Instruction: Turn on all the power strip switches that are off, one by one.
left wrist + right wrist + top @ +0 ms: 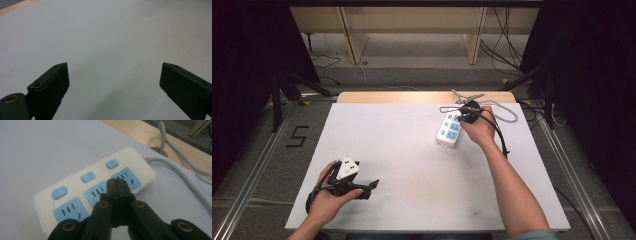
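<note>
I am hovering my right gripper (117, 182), jaws pressed together on nothing, over the power strip (96, 195) lying at the table's (412, 150) far right. It looks rigid, light and slick; I'd clamp across its narrow sides. My left gripper (113, 80) is resting wide open, empty.

A white table (412, 150) with a bare wooden strip along its far edge carries a white power strip (449, 129) near the far right. The strip lies flat, with three blue sockets and three blue switches. Its grey cable (504, 111) loops off the far end over the wooden edge.
</note>
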The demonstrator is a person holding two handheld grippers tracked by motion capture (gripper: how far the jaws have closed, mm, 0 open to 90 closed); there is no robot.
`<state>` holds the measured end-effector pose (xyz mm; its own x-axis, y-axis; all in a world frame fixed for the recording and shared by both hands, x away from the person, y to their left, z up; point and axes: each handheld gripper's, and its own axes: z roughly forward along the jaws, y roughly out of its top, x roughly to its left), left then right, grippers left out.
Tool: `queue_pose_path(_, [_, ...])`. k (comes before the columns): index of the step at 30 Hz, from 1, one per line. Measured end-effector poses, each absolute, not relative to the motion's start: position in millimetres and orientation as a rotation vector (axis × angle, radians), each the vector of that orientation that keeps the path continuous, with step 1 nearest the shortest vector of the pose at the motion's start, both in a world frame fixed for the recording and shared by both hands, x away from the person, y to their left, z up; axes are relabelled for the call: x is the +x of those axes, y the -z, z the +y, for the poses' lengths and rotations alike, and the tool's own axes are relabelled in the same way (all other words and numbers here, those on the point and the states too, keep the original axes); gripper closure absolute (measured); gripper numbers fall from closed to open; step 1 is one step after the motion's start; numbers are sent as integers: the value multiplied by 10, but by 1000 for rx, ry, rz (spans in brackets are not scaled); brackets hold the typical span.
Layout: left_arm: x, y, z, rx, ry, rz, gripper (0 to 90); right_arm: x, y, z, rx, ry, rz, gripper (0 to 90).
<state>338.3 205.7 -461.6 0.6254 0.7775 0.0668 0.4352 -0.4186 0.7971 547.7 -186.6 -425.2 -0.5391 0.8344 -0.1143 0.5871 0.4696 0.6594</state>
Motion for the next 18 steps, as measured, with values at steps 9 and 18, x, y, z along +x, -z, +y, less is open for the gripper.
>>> queue_pose_path(9, [3384,4616,2070,2061,-559,951,87,5616,4300,-1763,1202,-792,2309,900])
queue_pose_path(18, [3382,4612,2065,2061,-560,945,87,5696,4300,-1703,1216,-795,2311,900])
